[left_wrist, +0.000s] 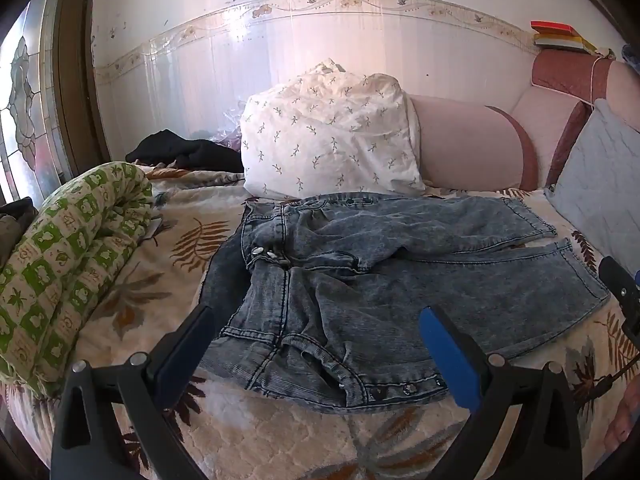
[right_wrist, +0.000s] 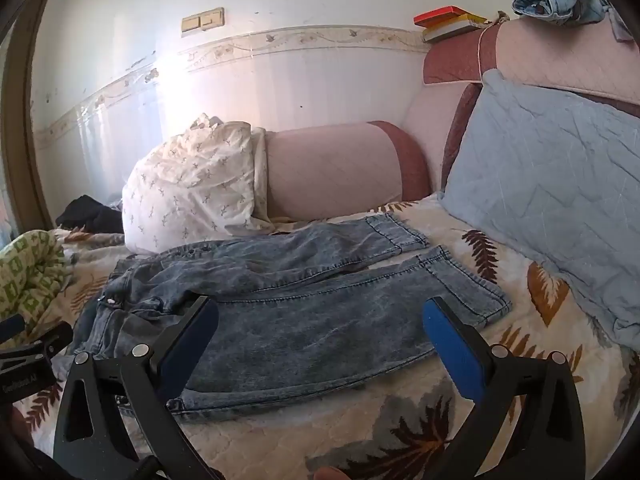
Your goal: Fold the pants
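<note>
While both the left gripper point(left_wrist: 316, 332) and right gripper point(right_wrist: 320, 324) hung wide open and empty, the jeans point(left_wrist: 400, 280) lay rumpled before the white pillow point(left_wrist: 328, 136); a shallow pinch risked lifting only one denim layer.

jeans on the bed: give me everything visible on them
The jeans are blue acid-washed denim, spread flat and unfolded on the leaf-print bedspread. Waistband lies left, rumpled, fly open with metal buttons showing; both legs run right, slightly parted at the hemmed cuffs. The far edge lies near the white pillow. Neither gripper touches them.
</note>
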A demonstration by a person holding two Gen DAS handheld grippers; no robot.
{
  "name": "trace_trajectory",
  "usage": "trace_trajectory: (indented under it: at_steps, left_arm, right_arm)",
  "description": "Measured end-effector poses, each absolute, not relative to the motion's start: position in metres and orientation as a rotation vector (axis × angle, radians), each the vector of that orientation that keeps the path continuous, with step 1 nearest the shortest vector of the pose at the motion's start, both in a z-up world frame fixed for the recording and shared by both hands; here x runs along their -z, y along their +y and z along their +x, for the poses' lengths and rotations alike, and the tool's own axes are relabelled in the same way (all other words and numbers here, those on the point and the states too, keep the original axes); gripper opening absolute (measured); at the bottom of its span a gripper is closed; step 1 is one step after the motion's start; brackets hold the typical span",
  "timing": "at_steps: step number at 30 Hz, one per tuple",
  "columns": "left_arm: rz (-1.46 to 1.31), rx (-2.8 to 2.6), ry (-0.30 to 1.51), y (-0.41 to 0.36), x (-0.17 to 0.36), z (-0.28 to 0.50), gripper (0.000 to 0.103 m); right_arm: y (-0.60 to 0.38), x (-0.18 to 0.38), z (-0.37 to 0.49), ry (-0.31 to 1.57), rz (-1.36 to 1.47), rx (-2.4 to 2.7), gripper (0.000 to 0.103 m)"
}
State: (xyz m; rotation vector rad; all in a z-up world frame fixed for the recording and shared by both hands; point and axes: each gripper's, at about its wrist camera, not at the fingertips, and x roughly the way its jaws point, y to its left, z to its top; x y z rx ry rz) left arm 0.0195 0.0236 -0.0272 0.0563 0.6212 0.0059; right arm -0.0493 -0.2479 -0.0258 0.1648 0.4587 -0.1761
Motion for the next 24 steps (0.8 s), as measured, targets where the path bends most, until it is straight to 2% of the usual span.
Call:
trace_trajectory:
  at_steps: [24]
  left_arm:
    - [0.061,-0.015,0.625,0.027,0.03,0.025,0.103]
  right_arm:
    - [-0.251,0.03,-0.046,0.46,0.184,0.177,0.103]
